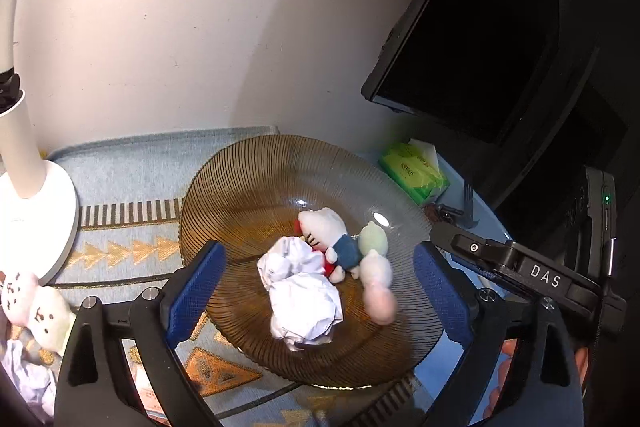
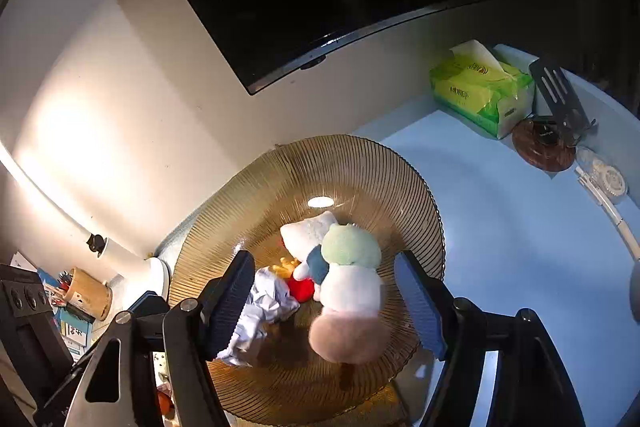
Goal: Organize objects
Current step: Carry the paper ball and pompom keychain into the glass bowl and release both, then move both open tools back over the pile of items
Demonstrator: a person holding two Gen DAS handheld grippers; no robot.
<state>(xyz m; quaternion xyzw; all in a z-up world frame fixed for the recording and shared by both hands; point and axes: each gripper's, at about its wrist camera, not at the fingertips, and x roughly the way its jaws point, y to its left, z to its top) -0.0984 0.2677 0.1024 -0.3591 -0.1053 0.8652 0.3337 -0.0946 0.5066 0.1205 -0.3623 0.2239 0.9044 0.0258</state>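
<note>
Release step over the amber glass plate (image 1: 248, 163). Nearest, the left gripper (image 1: 316, 291) stands with jaws released, straddling a crumpled paper ball (image 1: 306, 311) without pressing it; a second paper ball (image 1: 286, 259) lies just beyond. The right gripper (image 2: 324, 303), jaws likewise released, flanks a blurred pastel plush (image 2: 350, 291), apparently dropping onto the plate. Behind, a white cat plush (image 2: 310, 229) rests near the plate's centre. Beyond the plate sits a green tissue pack (image 2: 478, 91). Next move, judged: withdraw both grippers and fetch remaining items from the tabletop (image 2: 520, 247).
</note>
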